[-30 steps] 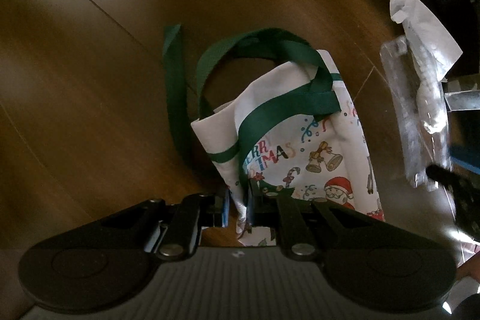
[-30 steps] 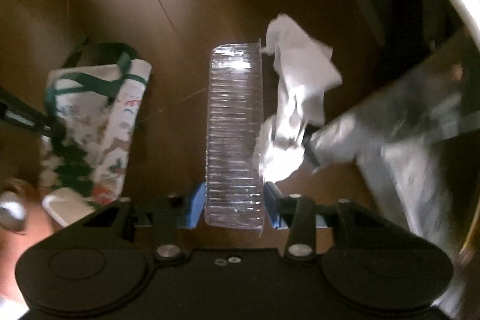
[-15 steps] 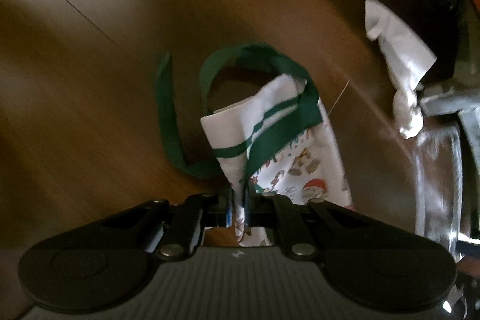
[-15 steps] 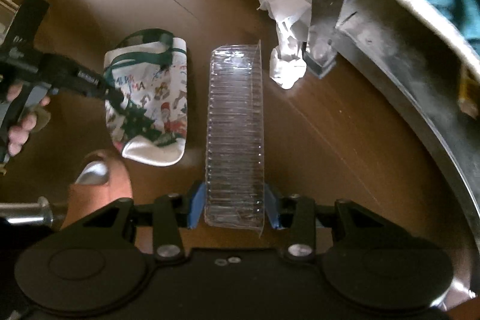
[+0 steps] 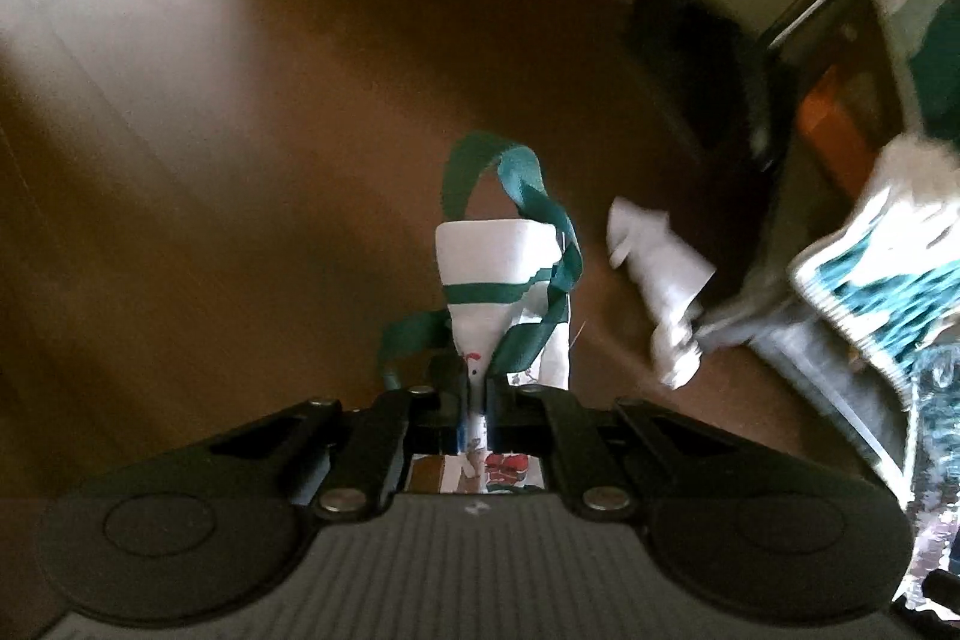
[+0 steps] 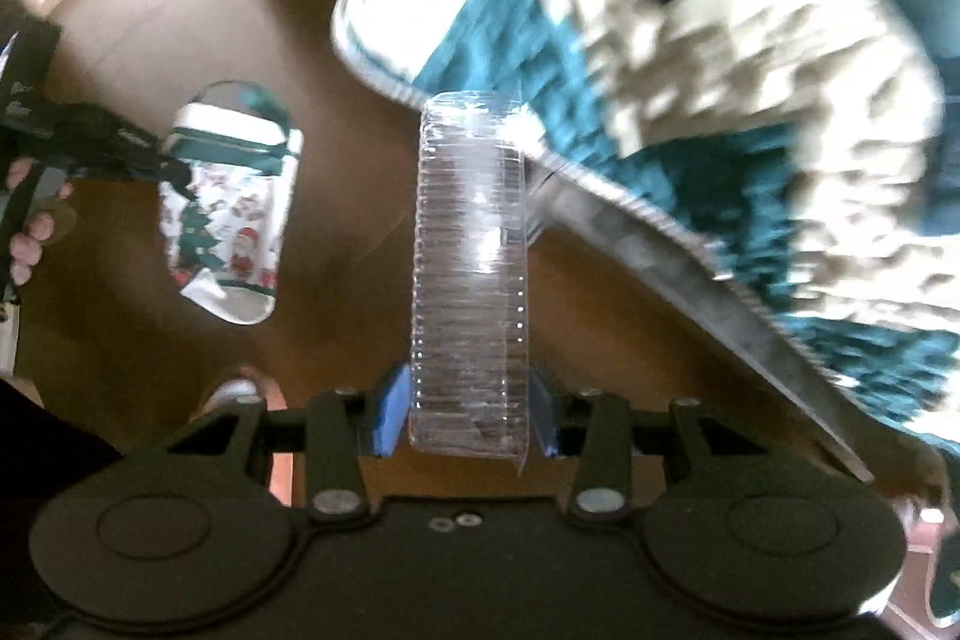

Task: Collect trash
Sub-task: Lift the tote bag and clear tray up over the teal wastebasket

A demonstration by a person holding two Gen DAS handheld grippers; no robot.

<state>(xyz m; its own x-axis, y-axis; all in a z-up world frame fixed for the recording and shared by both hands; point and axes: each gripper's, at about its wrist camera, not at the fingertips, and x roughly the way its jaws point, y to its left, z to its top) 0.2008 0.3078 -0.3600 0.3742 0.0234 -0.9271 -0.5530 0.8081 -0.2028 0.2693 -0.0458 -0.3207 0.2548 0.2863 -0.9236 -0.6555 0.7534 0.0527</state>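
One brown wood floor (image 5: 240, 160); teal-white blanket (image 6: 750, 70) at edge.

Bag (image 5: 501, 274) hangs above floor (image 5: 240, 160); crumpled paper (image 5: 660, 274) right of it, on floor.

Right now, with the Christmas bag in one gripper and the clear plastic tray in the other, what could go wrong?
1. The left gripper pinches only a thin edge of the white Christmas-print bag with green straps; the cloth might slip out.
2. The bag's mouth looks folded flat, so the clear ribbed plastic tray held by the right gripper may not go in easily.
3. The crumpled white paper on the brown floor could be forgotten.
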